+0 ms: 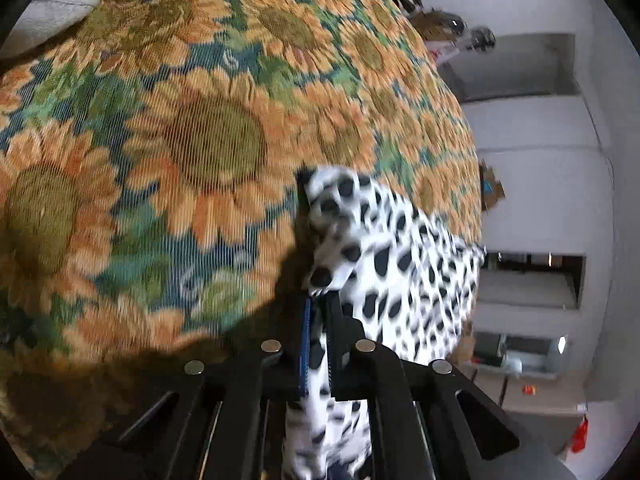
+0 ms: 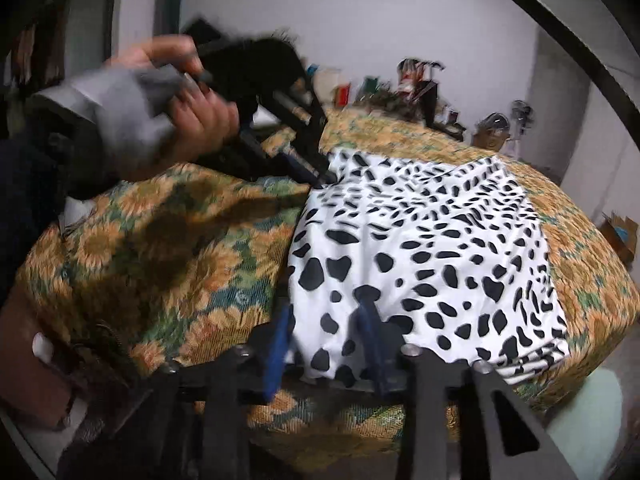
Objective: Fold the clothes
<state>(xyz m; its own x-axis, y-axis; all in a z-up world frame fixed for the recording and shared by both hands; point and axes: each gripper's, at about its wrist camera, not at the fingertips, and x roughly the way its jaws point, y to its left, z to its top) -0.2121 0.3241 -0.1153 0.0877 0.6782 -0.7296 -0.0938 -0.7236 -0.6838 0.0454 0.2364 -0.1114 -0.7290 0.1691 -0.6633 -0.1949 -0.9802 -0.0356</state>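
A white garment with black spots (image 2: 420,240) lies spread on a table under a sunflower-patterned cover (image 2: 180,240). In the right wrist view, my left gripper (image 2: 326,178), held by a hand in a grey sleeve (image 2: 200,120), pinches the garment's far left corner. In the left wrist view the left gripper (image 1: 318,300) is shut on a bunched fold of the spotted garment (image 1: 400,264), lifted a little off the cover (image 1: 200,140). My right gripper (image 2: 324,308) is at the garment's near edge. Its blue-padded fingers (image 2: 280,340) stand apart with the fabric lying between them.
Bottles, boxes and other clutter (image 2: 420,80) crowd the table's far end. A cardboard box (image 2: 620,236) sits on the floor to the right. The table's edge falls away just past the garment's right side. A grey cushion (image 1: 60,0) lies beyond the far left corner.
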